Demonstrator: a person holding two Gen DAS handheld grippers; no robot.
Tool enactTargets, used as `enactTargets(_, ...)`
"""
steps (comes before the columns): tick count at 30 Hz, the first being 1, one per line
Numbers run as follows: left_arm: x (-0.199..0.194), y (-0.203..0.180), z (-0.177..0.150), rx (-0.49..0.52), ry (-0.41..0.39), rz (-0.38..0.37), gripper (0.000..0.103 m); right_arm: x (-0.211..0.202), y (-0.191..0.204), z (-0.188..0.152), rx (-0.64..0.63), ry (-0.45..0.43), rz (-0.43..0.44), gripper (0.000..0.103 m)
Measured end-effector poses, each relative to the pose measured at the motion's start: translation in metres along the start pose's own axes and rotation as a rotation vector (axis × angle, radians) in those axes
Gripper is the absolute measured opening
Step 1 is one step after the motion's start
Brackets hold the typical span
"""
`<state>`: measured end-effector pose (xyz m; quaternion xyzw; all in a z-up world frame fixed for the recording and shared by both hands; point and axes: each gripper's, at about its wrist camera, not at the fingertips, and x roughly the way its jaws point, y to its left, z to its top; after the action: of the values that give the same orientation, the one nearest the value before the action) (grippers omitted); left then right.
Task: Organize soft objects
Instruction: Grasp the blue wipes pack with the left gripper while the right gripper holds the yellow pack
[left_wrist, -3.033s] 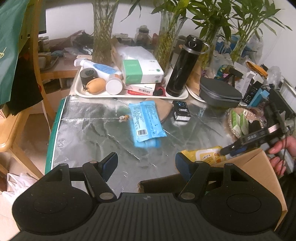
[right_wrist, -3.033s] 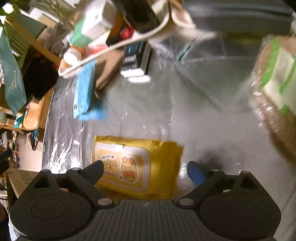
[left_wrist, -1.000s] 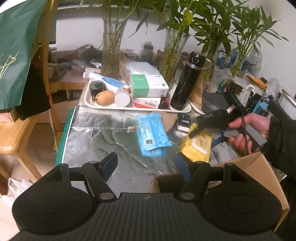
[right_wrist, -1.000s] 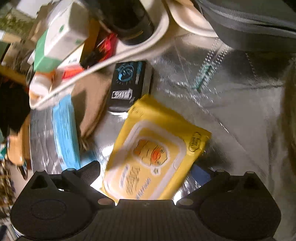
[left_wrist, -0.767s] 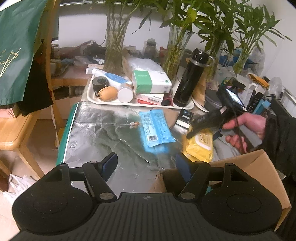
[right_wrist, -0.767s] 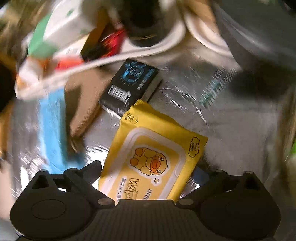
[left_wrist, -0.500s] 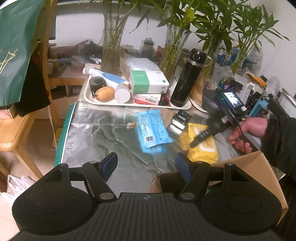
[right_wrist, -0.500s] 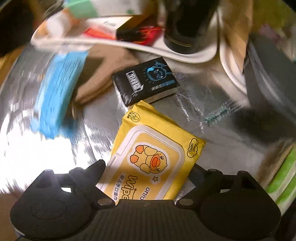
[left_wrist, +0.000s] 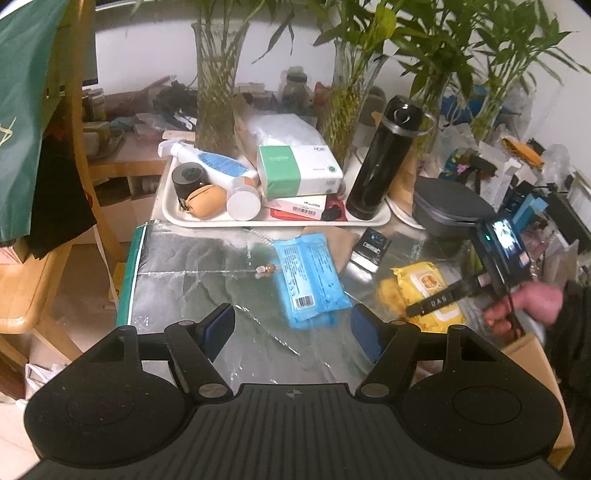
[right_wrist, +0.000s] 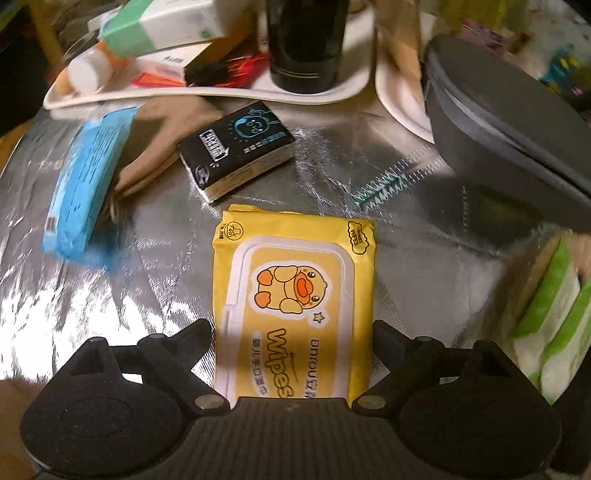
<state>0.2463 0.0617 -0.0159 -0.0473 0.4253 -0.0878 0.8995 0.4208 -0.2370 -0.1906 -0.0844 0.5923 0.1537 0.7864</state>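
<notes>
A yellow wipes pack (right_wrist: 295, 280) with a duck picture lies flat on the silver table cover (left_wrist: 192, 291). My right gripper (right_wrist: 291, 332) points down over it, its jaws closing with the pack's near end between the fingers, which stand at its two long edges. The left wrist view shows that gripper (left_wrist: 443, 299) above the yellow pack (left_wrist: 417, 273), held by a hand (left_wrist: 524, 306). My left gripper (left_wrist: 291, 325) hovers open and holds nothing, just short of a blue wipes pack (left_wrist: 308, 280). A black tissue pack (right_wrist: 236, 147) lies beyond the yellow one.
A white tray (left_wrist: 258, 221) at the back holds a black bottle (left_wrist: 384, 158), a green-white box and small items. A grey case (right_wrist: 498, 122) sits at the right, green-white packs (right_wrist: 550, 314) beside it. An open cardboard box (left_wrist: 532, 354) stands at the near right.
My right gripper rolled and shifted, so the yellow pack now lies straight between its fingers instead of slanted, and the fingers have drawn nearer its edges. The left gripper drifted a little; its jaws are unchanged.
</notes>
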Motion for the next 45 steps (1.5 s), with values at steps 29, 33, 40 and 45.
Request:
enactTargets(29,0.18,-0.003,0.057,-0.17,0.354,-0.032,0.083,-0.093,-0.035,-0.052,0.05,-0.264,0.062,0.067)
enactTargets(33,0.205,-0.007,0.055,-0.194,0.388,-0.028,0.085,-0.1,-0.04,-0.059,0.067,-0.282,0.082,0.067)
enactTargets(40,0.237,-0.01,0.048,-0.221,0.43,-0.003,0.085,-0.102,-0.043,-0.062,0.079,-0.3,0.109,0.067)
enactTargets(45,0.243,-0.012,0.043,-0.218,0.409,0.019,0.081,-0.103,-0.044,-0.063,0.078,-0.309,0.123,0.067)
